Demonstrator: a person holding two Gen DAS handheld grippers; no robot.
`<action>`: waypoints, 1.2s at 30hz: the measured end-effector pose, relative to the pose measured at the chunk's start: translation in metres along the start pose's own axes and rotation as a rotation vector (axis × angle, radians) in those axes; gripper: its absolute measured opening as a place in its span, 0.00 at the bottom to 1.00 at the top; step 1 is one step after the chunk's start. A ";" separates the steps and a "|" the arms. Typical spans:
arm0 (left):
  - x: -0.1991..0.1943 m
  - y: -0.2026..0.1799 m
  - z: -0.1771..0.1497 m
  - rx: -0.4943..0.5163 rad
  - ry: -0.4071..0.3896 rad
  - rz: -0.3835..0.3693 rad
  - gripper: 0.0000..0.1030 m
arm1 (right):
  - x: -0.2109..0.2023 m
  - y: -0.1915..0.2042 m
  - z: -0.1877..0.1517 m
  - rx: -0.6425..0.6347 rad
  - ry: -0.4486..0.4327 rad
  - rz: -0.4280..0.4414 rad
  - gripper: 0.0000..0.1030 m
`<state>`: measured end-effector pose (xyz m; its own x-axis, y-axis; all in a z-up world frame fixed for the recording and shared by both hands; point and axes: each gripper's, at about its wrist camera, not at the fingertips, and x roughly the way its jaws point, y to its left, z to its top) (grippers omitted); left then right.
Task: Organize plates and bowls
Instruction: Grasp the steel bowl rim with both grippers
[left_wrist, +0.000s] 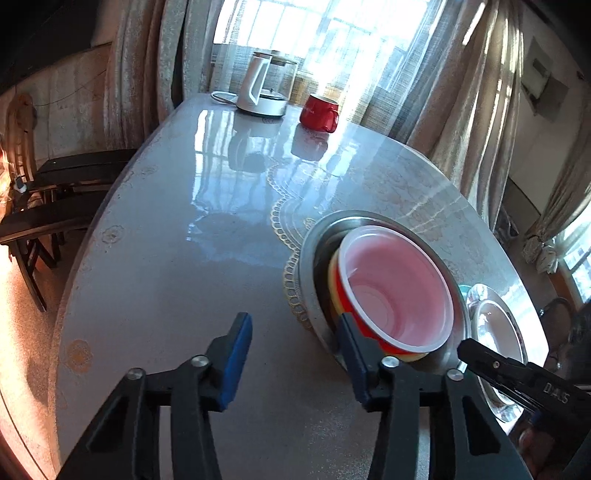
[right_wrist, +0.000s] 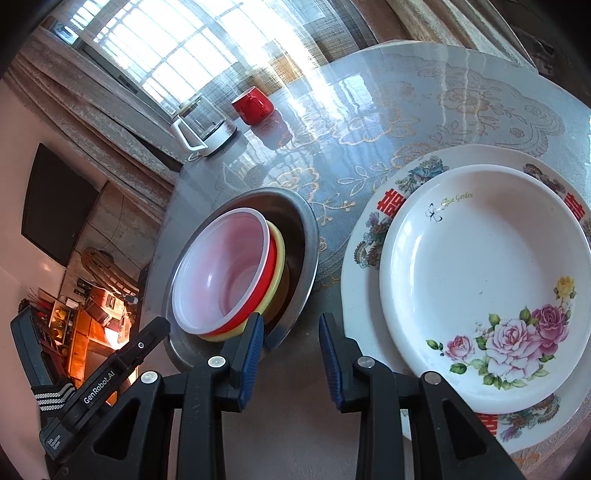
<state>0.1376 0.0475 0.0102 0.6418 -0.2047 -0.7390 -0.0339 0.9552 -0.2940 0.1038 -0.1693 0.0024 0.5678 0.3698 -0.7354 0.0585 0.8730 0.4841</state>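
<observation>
A red bowl with a white inside (left_wrist: 397, 288) (right_wrist: 225, 273) sits nested in a yellow bowl (right_wrist: 279, 258), both inside a steel basin (left_wrist: 317, 258) (right_wrist: 303, 236). To the right, a white rose plate (right_wrist: 487, 280) lies stacked on a larger patterned plate (right_wrist: 373, 236). My left gripper (left_wrist: 291, 354) is open and empty, just left of the basin, its right finger near the basin's rim. My right gripper (right_wrist: 291, 350) is open and empty, between the basin and the plates. The plates show partly in the left wrist view (left_wrist: 495, 325).
A round table with a lace cloth under glass (left_wrist: 192, 236) (right_wrist: 369, 122). A glass kettle with a white handle (left_wrist: 264, 85) (right_wrist: 203, 125) and a red mug (left_wrist: 319, 112) (right_wrist: 253, 105) stand at the far side. Dark chairs (left_wrist: 55, 206) stand to the left.
</observation>
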 end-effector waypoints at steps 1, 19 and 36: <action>0.000 -0.002 0.001 0.009 0.005 -0.001 0.39 | 0.002 0.002 0.002 -0.008 0.005 -0.001 0.31; 0.010 -0.016 0.003 0.098 0.022 0.018 0.29 | 0.021 0.010 0.011 -0.031 0.044 -0.040 0.31; 0.012 -0.023 -0.001 0.179 -0.021 0.082 0.28 | 0.024 0.018 0.009 -0.078 0.075 -0.030 0.31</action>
<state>0.1451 0.0228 0.0078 0.6581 -0.1218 -0.7430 0.0489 0.9917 -0.1193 0.1261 -0.1474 -0.0015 0.5038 0.3630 -0.7839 0.0085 0.9053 0.4247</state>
